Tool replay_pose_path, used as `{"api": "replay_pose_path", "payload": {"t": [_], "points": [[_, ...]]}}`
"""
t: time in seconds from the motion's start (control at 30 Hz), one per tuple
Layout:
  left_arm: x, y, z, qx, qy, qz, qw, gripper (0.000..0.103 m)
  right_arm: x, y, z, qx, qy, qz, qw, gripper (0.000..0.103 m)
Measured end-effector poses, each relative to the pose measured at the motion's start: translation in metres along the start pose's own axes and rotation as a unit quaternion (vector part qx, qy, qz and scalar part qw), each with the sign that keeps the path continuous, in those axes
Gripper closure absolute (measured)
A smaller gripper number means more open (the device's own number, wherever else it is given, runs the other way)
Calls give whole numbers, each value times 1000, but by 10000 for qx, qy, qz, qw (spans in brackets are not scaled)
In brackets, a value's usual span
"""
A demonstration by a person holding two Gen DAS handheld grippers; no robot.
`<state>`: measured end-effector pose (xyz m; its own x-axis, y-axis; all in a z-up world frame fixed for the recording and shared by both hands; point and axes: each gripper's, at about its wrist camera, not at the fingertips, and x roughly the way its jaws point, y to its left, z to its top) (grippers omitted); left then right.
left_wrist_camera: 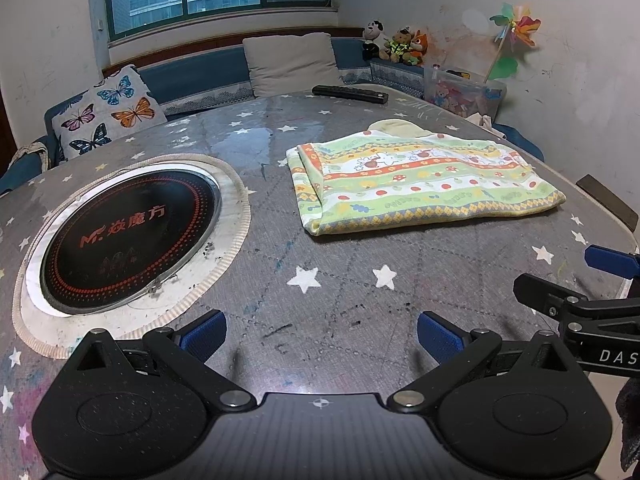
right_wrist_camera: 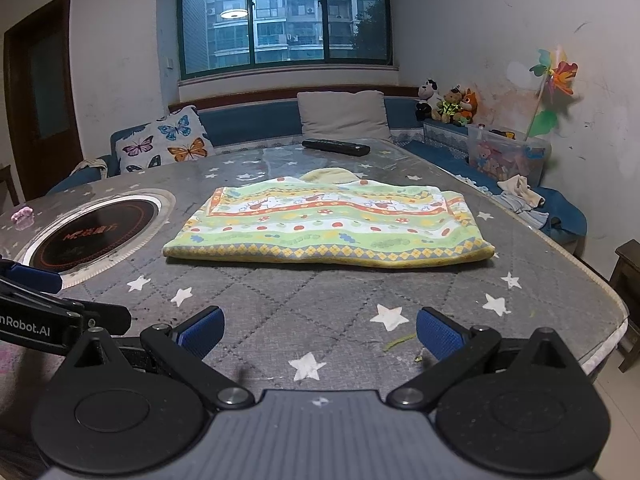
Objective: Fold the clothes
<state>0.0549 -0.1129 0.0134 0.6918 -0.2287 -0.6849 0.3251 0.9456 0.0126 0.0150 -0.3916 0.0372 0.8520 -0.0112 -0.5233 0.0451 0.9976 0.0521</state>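
— What's at the far left from where you stand?

— A butterfly cushion (right_wrist_camera: 166, 142) on the blue bench (right_wrist_camera: 248, 126) behind the table. Nearer, sunk into the left part of the star-print table cover (right_wrist_camera: 320, 300), is the round black hotplate (left_wrist_camera: 128, 240) with red lettering and a pale ring around it.

— And your left tool?

— My left gripper (left_wrist_camera: 320, 334) hovers over the near edge of the table, its blue pads (left_wrist_camera: 204, 334) wide apart with nothing between them. From the right wrist view it shows at the left edge (right_wrist_camera: 36, 276), beside the hotplate.

— Where is the clothing?

— The folded cloth (right_wrist_camera: 328, 224), striped green, yellow and orange with little mushrooms and animals, lies flat at the middle of the table, right of the hotplate and well apart from both tools. A pale yellow piece (right_wrist_camera: 328, 176) peeks out at its far edge. Beyond it lies a black remote (right_wrist_camera: 336, 147), and a grey cushion (right_wrist_camera: 344, 114) leans on the bench.

— Your right tool?

— My right gripper (right_wrist_camera: 320, 332) is also spread apart and empty, near the table edge in front of the cloth.

— Far right?

— Stuffed toys (right_wrist_camera: 448, 106), a clear toy box (right_wrist_camera: 508, 156) and a pinwheel (right_wrist_camera: 556, 76) by the wall.
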Motion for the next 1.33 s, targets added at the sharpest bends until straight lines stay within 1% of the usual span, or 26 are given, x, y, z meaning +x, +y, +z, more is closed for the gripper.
{"api": "replay_pose_path", "payload": {"t": [0.9,1.17,1.33], "points": [[8,-4,6,64,32,-23,10000,0,11,-1,3,-2,42,23,10000,0],[12,-3,10,6,21,-14,10000,0,16,0,5,-35,71,20,10000,0],[14,-1,11,-24,43,-69,10000,0,18,-1,6,-42,82,29,10000,0]]}}
